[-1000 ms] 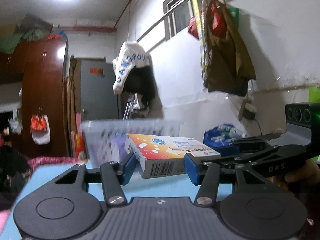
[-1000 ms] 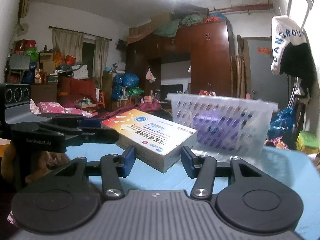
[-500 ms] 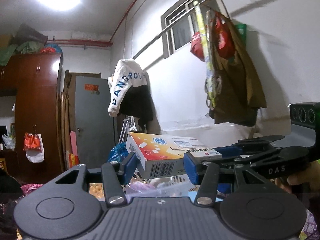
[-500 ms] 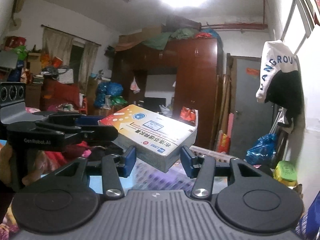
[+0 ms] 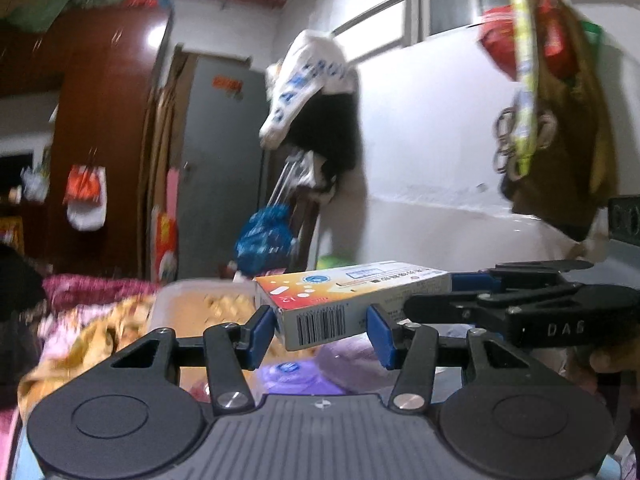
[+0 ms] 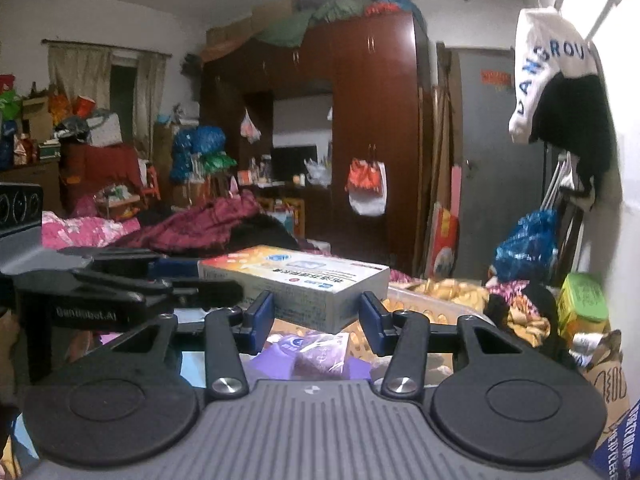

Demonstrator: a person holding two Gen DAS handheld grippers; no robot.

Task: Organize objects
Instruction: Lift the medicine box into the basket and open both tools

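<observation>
Both grippers share the medicine box (image 5: 352, 300), held level in the air. Left gripper (image 5: 322, 330) has its blue pads (image 5: 262, 330) bracketing the barcode end; whether they truly pinch it I cannot tell, a sliver of gap shows on the right. Right gripper (image 6: 316, 320) brackets the other end (image 6: 294, 280) likewise, contact unclear. Below hangs the clear basket (image 6: 424, 308) with a purple packet (image 6: 316, 354) inside. Best move, I'd judge: keep the box flat, lower both ends together over the basket's near edge, then release evenly so it doesn't tip.
</observation>
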